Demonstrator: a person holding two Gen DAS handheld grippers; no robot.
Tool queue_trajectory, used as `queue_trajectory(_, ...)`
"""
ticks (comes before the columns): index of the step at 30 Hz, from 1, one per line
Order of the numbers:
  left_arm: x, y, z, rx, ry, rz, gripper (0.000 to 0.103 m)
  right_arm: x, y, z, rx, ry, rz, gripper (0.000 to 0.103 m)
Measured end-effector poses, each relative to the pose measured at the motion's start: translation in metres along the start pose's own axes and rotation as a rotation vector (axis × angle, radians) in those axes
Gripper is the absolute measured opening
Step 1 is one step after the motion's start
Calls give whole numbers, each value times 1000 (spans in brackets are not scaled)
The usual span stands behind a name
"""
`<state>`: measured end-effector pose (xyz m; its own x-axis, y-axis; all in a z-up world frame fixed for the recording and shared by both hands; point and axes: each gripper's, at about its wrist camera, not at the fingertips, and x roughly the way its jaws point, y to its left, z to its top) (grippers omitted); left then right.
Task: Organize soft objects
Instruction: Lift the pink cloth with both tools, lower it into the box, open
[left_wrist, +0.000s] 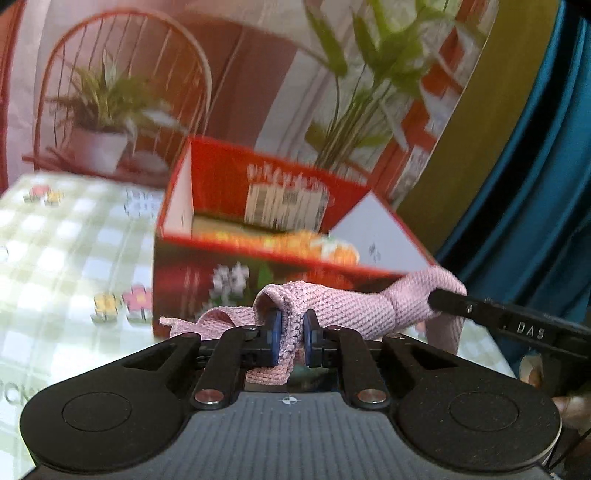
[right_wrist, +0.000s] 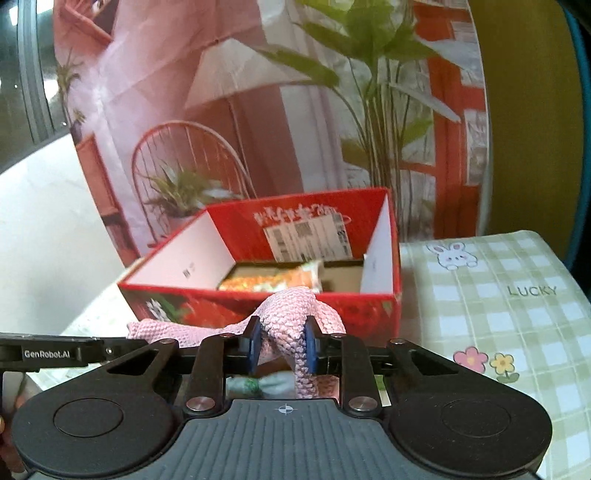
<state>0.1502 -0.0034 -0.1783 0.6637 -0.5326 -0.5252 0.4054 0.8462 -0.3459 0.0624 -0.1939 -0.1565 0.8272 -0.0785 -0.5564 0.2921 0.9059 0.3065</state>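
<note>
A pink knitted cloth (left_wrist: 354, 306) hangs stretched between both grippers, just in front of an open red cardboard box (left_wrist: 236, 184). My left gripper (left_wrist: 291, 332) is shut on one bunched end of the cloth, its blue pads pressing the fabric. My right gripper (right_wrist: 282, 339) is shut on the other end of the pink cloth (right_wrist: 291, 314). In the left wrist view a black finger of the right gripper (left_wrist: 448, 297) comes in from the right against the cloth. The red box (right_wrist: 184, 258) holds an orange packet (right_wrist: 273, 280).
The box stands on a table with a green checked cloth (right_wrist: 498, 314) printed with flowers and a rabbit. Behind it hangs a backdrop (left_wrist: 258, 74) showing plants and a chair. A teal curtain (left_wrist: 535, 184) is at the right. A green-white item (right_wrist: 266, 384) lies below the cloth.
</note>
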Motion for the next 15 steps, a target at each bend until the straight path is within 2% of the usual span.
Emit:
queue_trajectory(8, -23, -8, 41, 49, -139, 4, 13, -7, 7, 26, -11, -80, 62, 21)
queue_trajectory(15, -14, -17, 80, 81, -206, 26, 13, 7, 12, 70, -54, -148, 76, 21)
